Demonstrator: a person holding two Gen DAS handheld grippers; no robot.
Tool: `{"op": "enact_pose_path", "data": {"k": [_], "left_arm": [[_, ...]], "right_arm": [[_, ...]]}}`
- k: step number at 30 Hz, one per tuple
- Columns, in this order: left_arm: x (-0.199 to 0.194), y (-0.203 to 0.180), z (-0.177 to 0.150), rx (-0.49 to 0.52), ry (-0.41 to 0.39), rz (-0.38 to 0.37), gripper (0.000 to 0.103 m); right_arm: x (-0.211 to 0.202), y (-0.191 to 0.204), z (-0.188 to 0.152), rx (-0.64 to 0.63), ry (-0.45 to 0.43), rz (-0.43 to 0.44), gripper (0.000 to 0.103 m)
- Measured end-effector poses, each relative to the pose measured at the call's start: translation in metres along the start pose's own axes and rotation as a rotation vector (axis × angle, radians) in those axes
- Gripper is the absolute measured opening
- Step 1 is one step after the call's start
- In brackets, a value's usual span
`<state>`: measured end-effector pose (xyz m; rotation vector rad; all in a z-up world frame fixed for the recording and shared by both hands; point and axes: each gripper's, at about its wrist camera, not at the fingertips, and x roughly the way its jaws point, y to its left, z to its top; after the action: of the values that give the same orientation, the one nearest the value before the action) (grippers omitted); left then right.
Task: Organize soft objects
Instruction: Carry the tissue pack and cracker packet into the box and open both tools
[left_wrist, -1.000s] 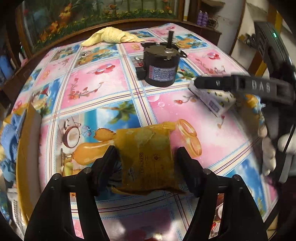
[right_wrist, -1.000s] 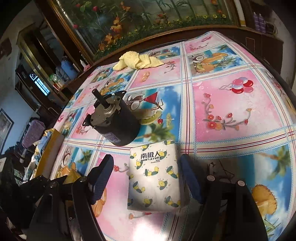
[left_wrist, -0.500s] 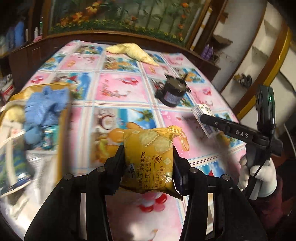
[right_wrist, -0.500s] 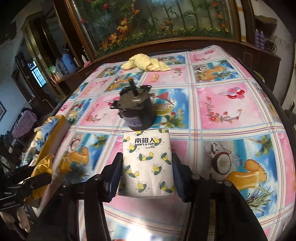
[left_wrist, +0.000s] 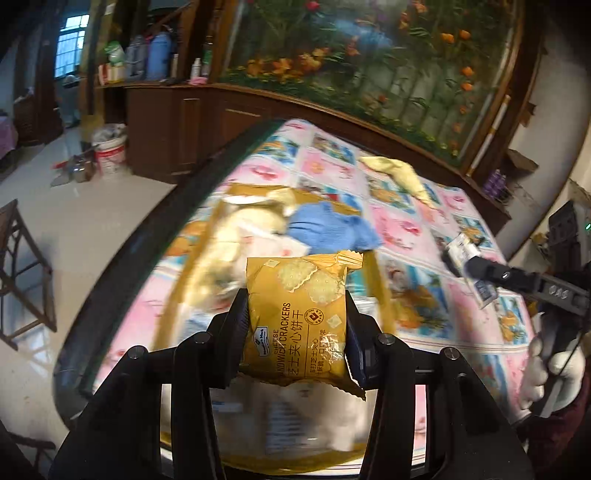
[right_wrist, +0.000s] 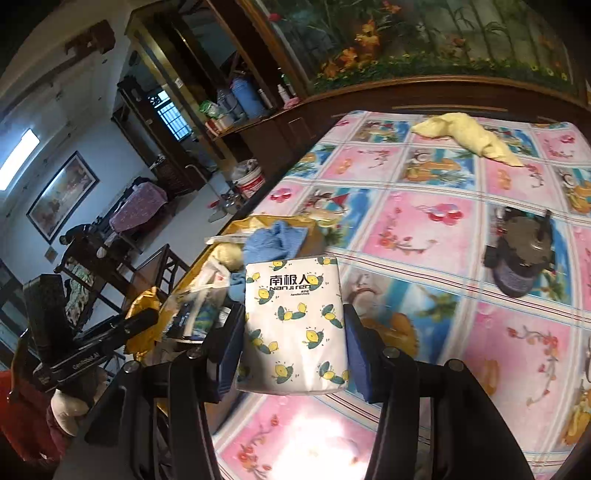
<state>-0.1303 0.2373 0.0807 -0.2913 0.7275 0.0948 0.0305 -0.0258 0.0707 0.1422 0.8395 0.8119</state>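
Note:
My left gripper (left_wrist: 295, 332) is shut on a yellow cracker packet (left_wrist: 299, 317) and holds it in the air over a yellow box (left_wrist: 380, 284) at the table's left edge. The box holds a blue cloth (left_wrist: 332, 225), a cream soft item (left_wrist: 251, 225) and other packets. My right gripper (right_wrist: 293, 343) is shut on a white tissue pack with lemon print (right_wrist: 295, 325), held above the table beside the same box (right_wrist: 258, 223). The left gripper with the packet (right_wrist: 142, 321) shows in the right wrist view. The right gripper (left_wrist: 461, 254) shows in the left wrist view.
A black motor (right_wrist: 521, 254) stands on the patterned tablecloth (right_wrist: 424, 221). A yellow cloth (right_wrist: 465, 133) lies at the far edge; it also shows in the left wrist view (left_wrist: 399, 173). Wooden cabinets, a chair (left_wrist: 22, 273) and a white bucket (left_wrist: 109, 151) stand on the floor left of the table.
Both grippers closed on their items and lifted them. Both swung left, the left one over the yellow box, the right one toward it, away from the motor.

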Motion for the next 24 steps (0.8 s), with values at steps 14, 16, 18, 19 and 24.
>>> {"op": "enact_pose_path", "data": {"k": [14, 16, 18, 19, 24], "left_arm": [[0.011, 0.018, -0.022, 0.084, 0.005, 0.116, 0.05], [0.004, 0.017, -0.022, 0.083, -0.027, 0.11, 0.05], [-0.002, 0.015, -0.02, 0.082, -0.061, 0.104, 0.05], [-0.006, 0.014, -0.019, 0.08, -0.076, 0.103, 0.05], [-0.022, 0.005, -0.017, 0.083, -0.135, 0.102, 0.05]], "right_arm": [[0.118, 0.068, 0.029, -0.099, 0.145, -0.095, 0.052], [0.13, 0.062, 0.025, -0.086, 0.182, -0.127, 0.053], [0.134, 0.06, 0.02, -0.081, 0.188, -0.126, 0.053], [0.132, 0.061, 0.019, -0.089, 0.179, -0.126, 0.054], [0.11, 0.067, 0.02, -0.085, 0.119, -0.078, 0.062]]}}
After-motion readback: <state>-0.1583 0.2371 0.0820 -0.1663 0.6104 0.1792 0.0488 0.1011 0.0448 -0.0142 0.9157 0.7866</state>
